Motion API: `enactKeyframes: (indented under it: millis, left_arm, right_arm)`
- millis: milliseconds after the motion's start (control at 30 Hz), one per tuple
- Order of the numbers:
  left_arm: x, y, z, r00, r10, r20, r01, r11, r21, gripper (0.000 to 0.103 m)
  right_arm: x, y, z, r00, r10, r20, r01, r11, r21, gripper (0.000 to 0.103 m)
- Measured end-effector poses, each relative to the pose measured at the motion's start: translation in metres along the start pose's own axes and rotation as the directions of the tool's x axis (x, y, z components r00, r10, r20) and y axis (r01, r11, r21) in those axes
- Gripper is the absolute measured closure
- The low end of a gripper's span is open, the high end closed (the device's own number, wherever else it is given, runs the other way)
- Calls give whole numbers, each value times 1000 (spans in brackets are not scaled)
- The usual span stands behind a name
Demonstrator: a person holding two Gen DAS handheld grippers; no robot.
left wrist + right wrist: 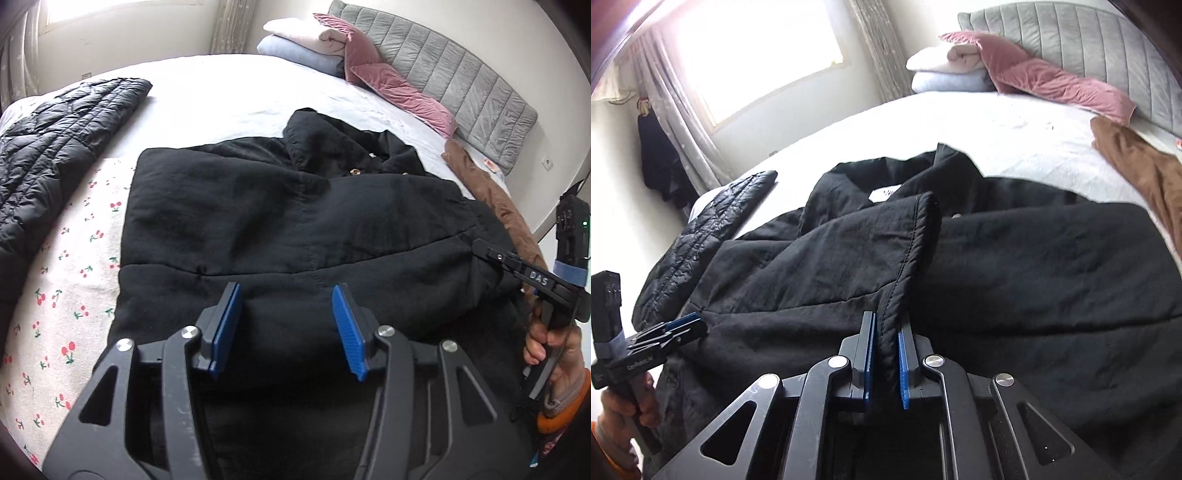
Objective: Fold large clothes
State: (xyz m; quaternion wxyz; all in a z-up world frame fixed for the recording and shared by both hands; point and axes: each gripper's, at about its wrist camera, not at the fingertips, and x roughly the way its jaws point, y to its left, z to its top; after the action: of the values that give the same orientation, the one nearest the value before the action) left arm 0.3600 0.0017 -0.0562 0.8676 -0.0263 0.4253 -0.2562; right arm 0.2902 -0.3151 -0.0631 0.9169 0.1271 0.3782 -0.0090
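Observation:
A large black coat point(288, 221) lies spread on the bed, collar toward the headboard; it also fills the right wrist view point(1034, 266). My left gripper point(286, 295) is open and empty, its blue pads just above the coat's lower part. My right gripper point(886, 325) is shut on the stitched cuff edge of the coat's sleeve point(908, 251), which lies folded across the body. The right gripper shows at the coat's right edge in the left wrist view point(480, 245). The left gripper shows at the left in the right wrist view point(685, 325).
A black quilted jacket point(55, 147) lies at the left of the bed on a cherry-print sheet point(66, 295). A brown garment point(495, 206) lies at the right. Pink cushions point(399, 92) and folded blankets point(295, 40) sit by the grey headboard point(461, 70).

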Motion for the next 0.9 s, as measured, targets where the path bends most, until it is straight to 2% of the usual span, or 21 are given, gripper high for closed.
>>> enactKeyframes:
  millis: [67,100,167,233,267,300,333,400,467,500,567,633,700,767,900]
  left_arm:
    - [3,-7,0,1000,-15,-10,16,1000,12,38]
    - [7,-11,1,999,-9,-33,10,1000,24,39]
    - [10,-21,3,999,26,-39,-23,997,78,39]
    - [5,-26,7,999,32,9,-33,994,105,38]
    - [5,-26,8,999,35,27,-37,994,100,34]
    - [8,-24,8,999,41,30,-43,995,86,31]
    - [14,-20,6,999,53,10,-53,996,75,27]
    - [30,-16,-2,996,85,-38,-82,992,94,27]
    - [34,-17,-12,994,106,-22,-102,986,131,26]
    - [33,-19,-14,993,117,-14,-113,984,140,25]
    - [29,-25,-13,987,160,-26,-154,976,152,25]
    - [18,-37,-12,983,181,-34,-173,971,164,24]
    - [1,-48,-14,985,171,-25,-164,971,175,24]
    - [-19,-59,-19,986,169,-7,-166,972,164,18]
    - [-60,-73,-34,986,166,-25,-163,983,86,15]
  right_arm:
    - [10,-5,-3,992,-115,-45,114,993,-31,93]
    - [13,-9,-8,986,-153,-67,150,988,-45,93]
    - [12,-12,-14,980,-187,-63,183,981,-70,92]
    - [-4,-15,-18,987,-158,3,158,986,-53,85]
    - [-11,-14,-19,990,-133,37,134,990,-43,82]
    - [-15,-10,-18,992,-107,63,109,993,-41,75]
    - [-12,-5,-16,994,-90,68,94,995,-45,72]
    - [-2,0,-19,997,-65,30,67,997,-48,72]
    - [13,1,-25,996,-85,-11,85,995,-53,69]
    - [20,-1,-29,995,-96,-23,95,994,-54,65]
    - [22,-6,-33,997,-78,-16,77,996,-36,63]
    - [9,-6,-33,997,-71,-19,71,997,-36,50]
    - [-12,-3,-35,998,-54,-12,53,996,-67,47]
    - [-35,0,-39,998,-64,6,64,994,-88,41]
    - [-85,4,-53,998,-61,14,62,993,-99,32]
